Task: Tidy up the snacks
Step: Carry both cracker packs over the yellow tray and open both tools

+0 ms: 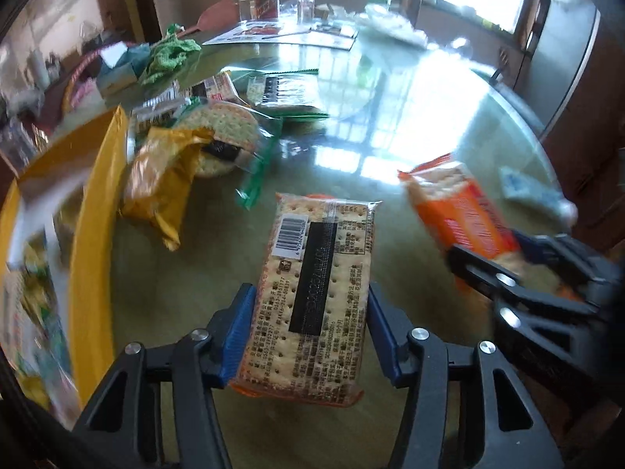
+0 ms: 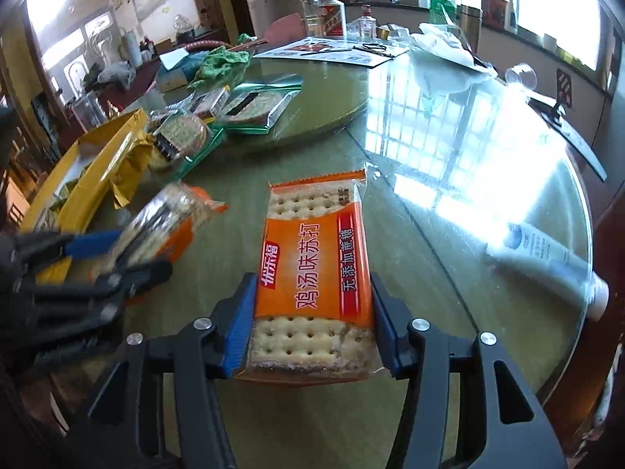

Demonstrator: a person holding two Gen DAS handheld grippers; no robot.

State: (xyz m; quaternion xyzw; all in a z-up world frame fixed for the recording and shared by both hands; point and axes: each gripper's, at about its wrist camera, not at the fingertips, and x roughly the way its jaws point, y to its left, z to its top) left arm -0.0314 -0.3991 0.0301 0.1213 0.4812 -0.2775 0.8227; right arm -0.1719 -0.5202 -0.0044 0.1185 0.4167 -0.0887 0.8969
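Orange-wrapped cracker packs are sitting in both grippers. The left hand-held gripper [image 1: 310, 336] is pinching a cracker pack [image 1: 316, 293] by its long sides, its back face up with the barcode and a black seam strip showing, and is holding it over the green glass tabletop [image 1: 351, 156]. The right hand-held gripper [image 2: 310, 324] is pinching a second pack [image 2: 314, 277], printed orange face up with crackers showing at both clear ends, also by its long sides. In each wrist view the other gripper is showing at the edge with its pack between blue pads [image 1: 527, 244].

At the far left a yellow box [image 1: 93, 211] is standing open, with blurred wrappers inside. Just beside it a gold packet [image 1: 164, 179] is lying crumpled, touching a green-edged pack of round crackers [image 1: 230, 136]. Behind those, more packs are lying near the raised turntable [image 2: 332, 93], one green-trimmed pack [image 2: 258, 105] resting on its rim. A green cloth [image 2: 222, 60] is lying beside a tissue box [image 2: 175, 68] further back. To the right a white tube [image 2: 554, 258] is lying near the tabletop's edge. Bottles [image 2: 324, 13] and papers [image 2: 332, 49] are standing at the far side, below the windows.
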